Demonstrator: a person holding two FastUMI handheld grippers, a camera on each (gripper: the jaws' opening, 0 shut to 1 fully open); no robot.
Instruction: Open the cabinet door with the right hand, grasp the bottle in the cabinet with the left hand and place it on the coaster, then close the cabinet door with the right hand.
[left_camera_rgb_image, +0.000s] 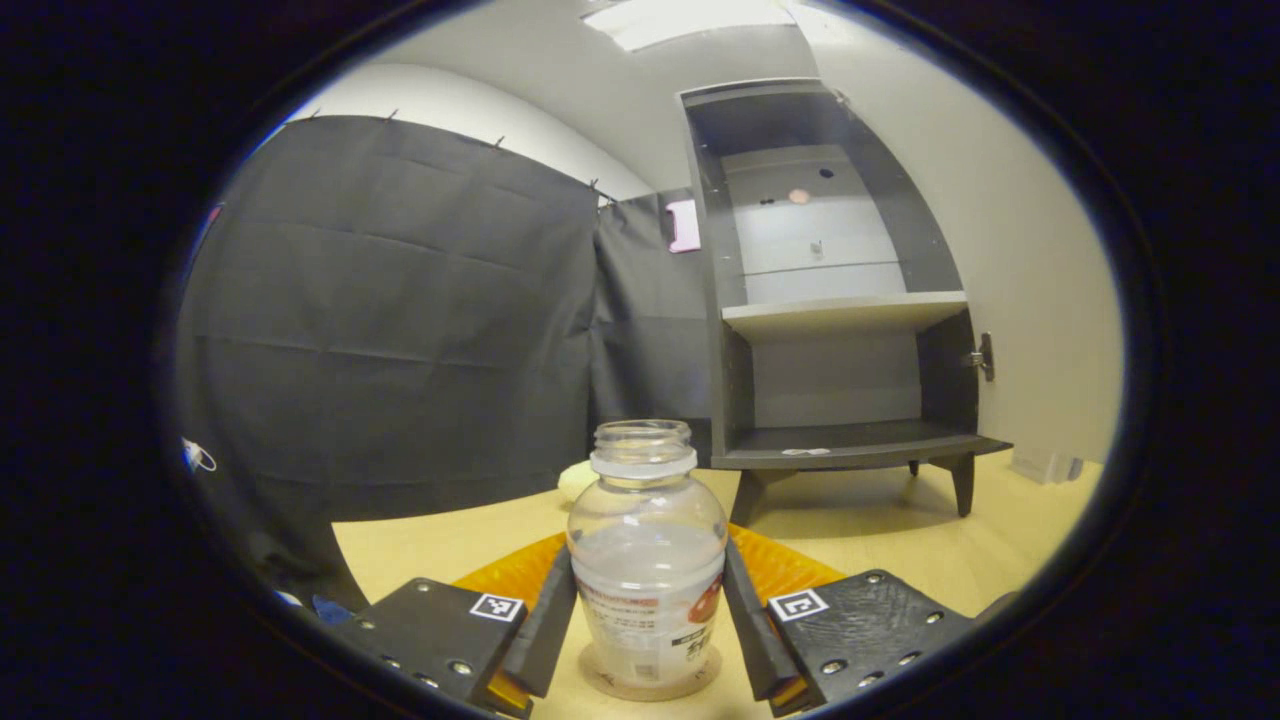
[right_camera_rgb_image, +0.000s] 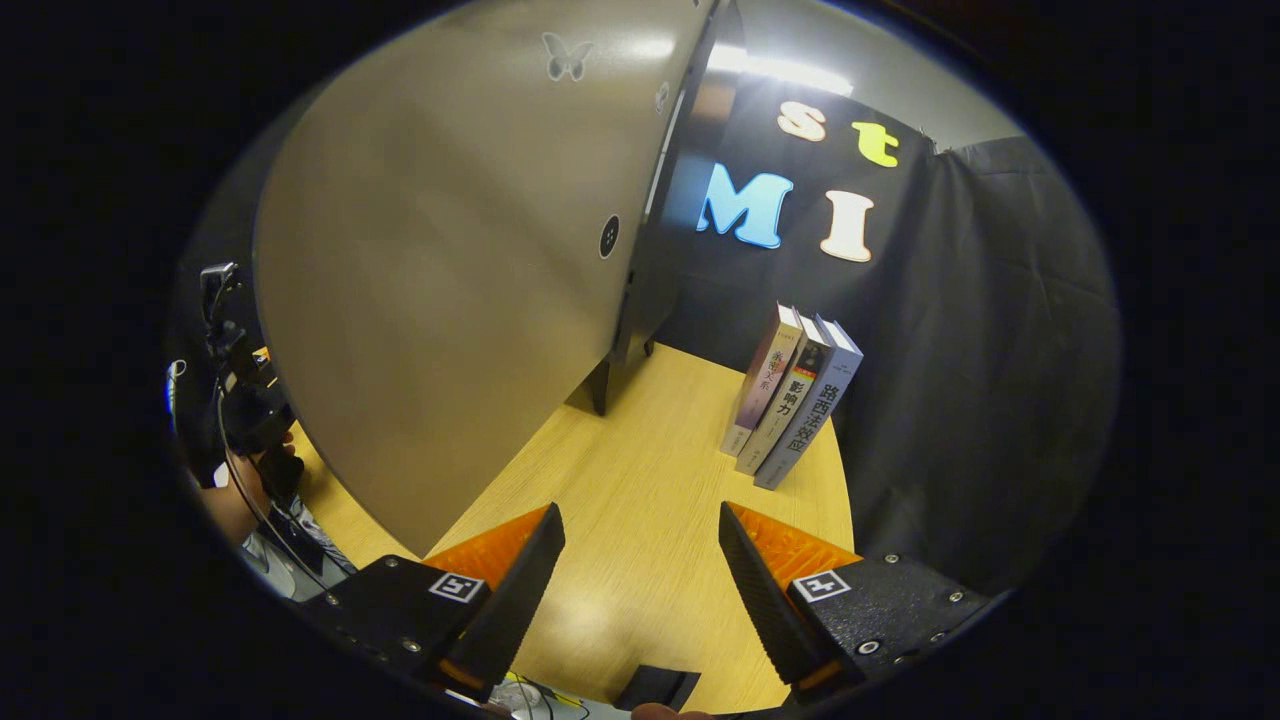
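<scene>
A clear plastic bottle (left_camera_rgb_image: 647, 560) with no cap stands upright on a round coaster (left_camera_rgb_image: 598, 684) on the wooden table. My left gripper (left_camera_rgb_image: 648, 560) is shut on it, one finger pressed to each side of its body. Behind it the dark cabinet (left_camera_rgb_image: 830, 310) stands open, its shelves bare, with the pale door (left_camera_rgb_image: 1030, 300) swung out to the right. In the right gripper view that door's outer face (right_camera_rgb_image: 450, 300) stands close on the left. My right gripper (right_camera_rgb_image: 640, 545) is open over the table beside it, holding nothing.
Three books (right_camera_rgb_image: 795, 395) lean upright against the black cloth wall at the back of the table (right_camera_rgb_image: 650, 480). A small pale round object (left_camera_rgb_image: 576, 480) lies behind the bottle. At the far left the other gripper (right_camera_rgb_image: 240, 400) and a hand show.
</scene>
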